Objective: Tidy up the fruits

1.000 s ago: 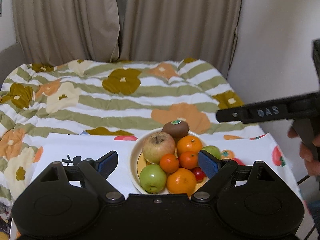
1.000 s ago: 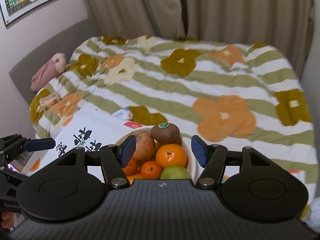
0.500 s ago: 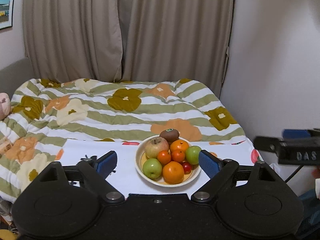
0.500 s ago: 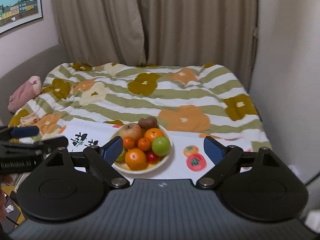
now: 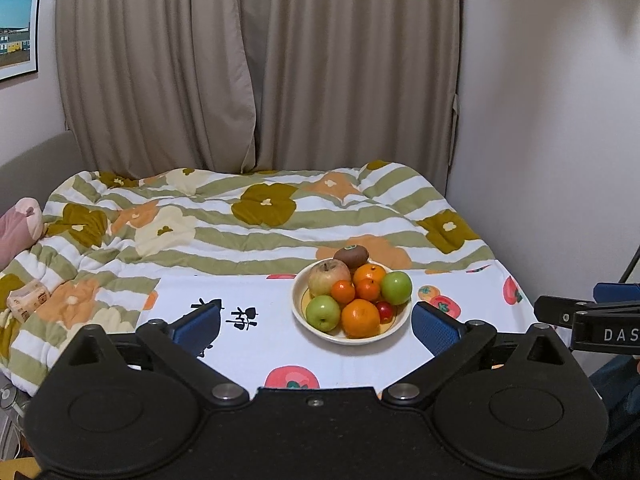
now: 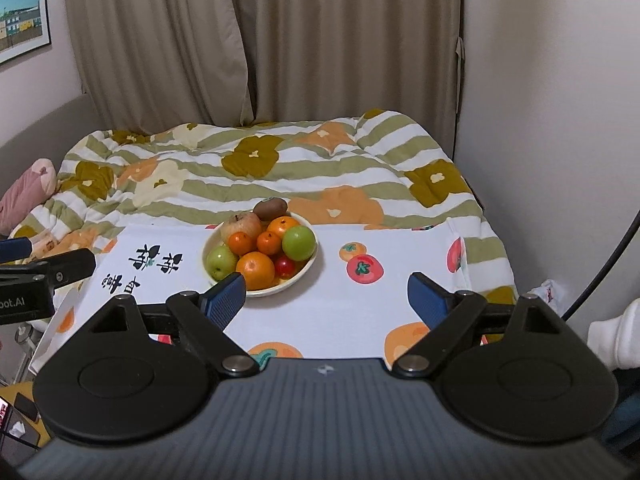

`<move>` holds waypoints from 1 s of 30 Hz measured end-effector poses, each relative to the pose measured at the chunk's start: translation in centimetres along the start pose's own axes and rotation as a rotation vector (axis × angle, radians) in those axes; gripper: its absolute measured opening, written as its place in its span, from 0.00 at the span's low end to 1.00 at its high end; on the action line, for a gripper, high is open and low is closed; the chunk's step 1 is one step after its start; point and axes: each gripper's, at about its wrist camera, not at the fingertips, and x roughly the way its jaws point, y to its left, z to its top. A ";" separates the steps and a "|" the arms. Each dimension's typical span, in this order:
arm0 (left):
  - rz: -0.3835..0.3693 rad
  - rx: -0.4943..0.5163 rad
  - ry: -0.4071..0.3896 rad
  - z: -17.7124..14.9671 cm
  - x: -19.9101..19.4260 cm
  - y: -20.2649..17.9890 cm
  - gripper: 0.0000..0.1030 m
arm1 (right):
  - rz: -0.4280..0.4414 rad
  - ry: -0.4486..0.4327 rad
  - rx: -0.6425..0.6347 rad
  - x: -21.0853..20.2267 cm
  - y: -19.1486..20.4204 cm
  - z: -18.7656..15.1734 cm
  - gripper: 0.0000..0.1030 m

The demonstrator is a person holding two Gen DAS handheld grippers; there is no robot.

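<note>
Gaping wide and empty, left gripper (image 5: 316,324) and right gripper (image 6: 326,296) have just been opening.

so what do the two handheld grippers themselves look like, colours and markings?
Left gripper: black body with two round housings, black linkage arms on silver pivot screws, blue textured pads. Right gripper: same layout, but a grey ribbed body bearing a small logo, and blue pads. Its side reads "DAS" in white. No sleeves are visible.
</note>
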 end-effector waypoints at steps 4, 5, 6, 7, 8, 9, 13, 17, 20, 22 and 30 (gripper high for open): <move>0.001 0.005 0.001 -0.3 -0.3 0.0 1.00 | -0.015 -0.007 -0.020 -0.7 0.6 -0.3 1.00; 0.002 0.007 -0.001 -0.3 -0.3 0.0 1.00 | -0.018 -0.009 -0.023 -0.8 0.7 -0.3 1.00; 0.003 0.010 -0.002 -0.4 -0.4 0.0 1.00 | -0.021 -0.011 -0.024 -0.9 0.7 -0.3 1.00; 0.004 0.012 -0.004 -0.5 -0.5 0.0 1.00 | -0.023 -0.012 -0.025 -0.9 0.8 -0.3 1.00; 0.006 0.015 -0.005 -0.4 -0.5 0.0 1.00 | -0.025 -0.013 -0.025 -0.8 0.8 -0.2 1.00; 0.008 0.019 -0.007 -0.4 -0.5 0.0 1.00 | -0.026 -0.014 -0.024 -0.9 0.8 -0.2 1.00; 0.008 0.024 -0.009 -0.4 -0.5 -0.1 1.00 | -0.034 -0.011 -0.016 -0.8 0.6 -0.2 1.00; 0.010 0.027 -0.009 -0.4 -0.5 -0.1 1.00 | -0.039 -0.008 -0.011 -0.6 0.4 -0.1 1.00; 0.011 0.027 -0.010 -0.3 -0.4 -0.2 1.00 | -0.037 -0.006 -0.010 -0.6 0.5 -0.1 1.00; 0.013 0.029 -0.010 -0.3 -0.4 -0.2 1.00 | -0.039 -0.007 -0.012 -0.6 0.5 -0.1 1.00; 0.019 0.035 -0.019 0.1 -0.3 0.1 1.00 | -0.039 -0.007 -0.011 -0.5 0.5 -0.1 1.00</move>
